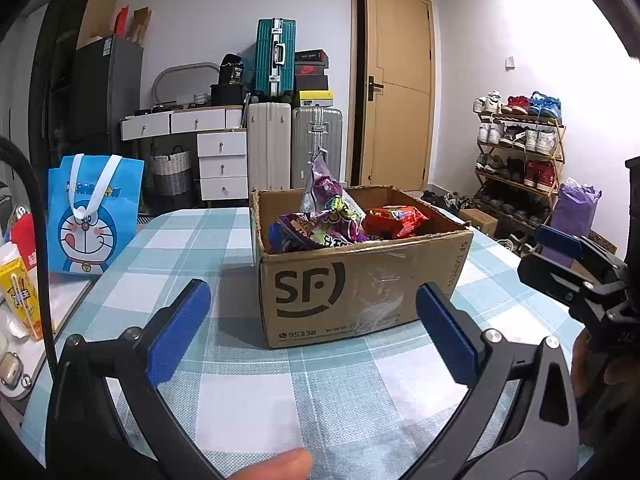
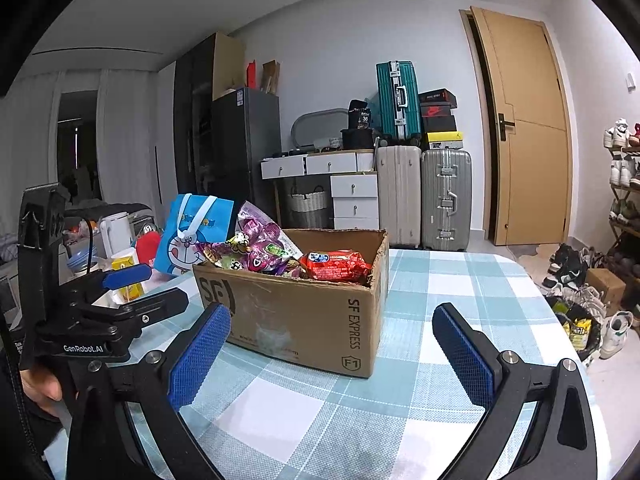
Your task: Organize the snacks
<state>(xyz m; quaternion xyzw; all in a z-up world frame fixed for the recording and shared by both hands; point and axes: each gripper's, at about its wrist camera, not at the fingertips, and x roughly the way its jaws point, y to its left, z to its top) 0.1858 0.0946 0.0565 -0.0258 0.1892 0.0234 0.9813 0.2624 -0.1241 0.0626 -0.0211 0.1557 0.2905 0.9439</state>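
On the table: brown corrugated cardboard shipping box (image 1: 360, 268) with its top flaps gone, sitting on the blue-and-white checked tablecloth (image 1: 248, 412) — snacks already inside it.
Snacks: shiny purple crinkly bags (image 1: 324, 216) heaped up, one poking well above the rim, plus a red foil packet (image 1: 394, 221) on the door side.
Left gripper (image 1: 312, 332): blue pads spread wide, holding nothing, hanging in front of the box's printed face.
Right gripper (image 2: 332, 356): same deal — fingers apart, empty, near the box corner.
Stage: honestly fits either a full box waiting to be sorted out or one that's just been filled, can't call it.
Risk 1: that tall purple bag looks tippy, a nudge could spill it over the rim.
Risk 2: foil bags are slick and puffy, so a pinch may slide off or crush what's inside.
Risk 3: blue cartoon-cat tote bag (image 1: 94, 212) and yellow drink carton (image 1: 18, 296) stand near the left side — a wide swing could knock them.
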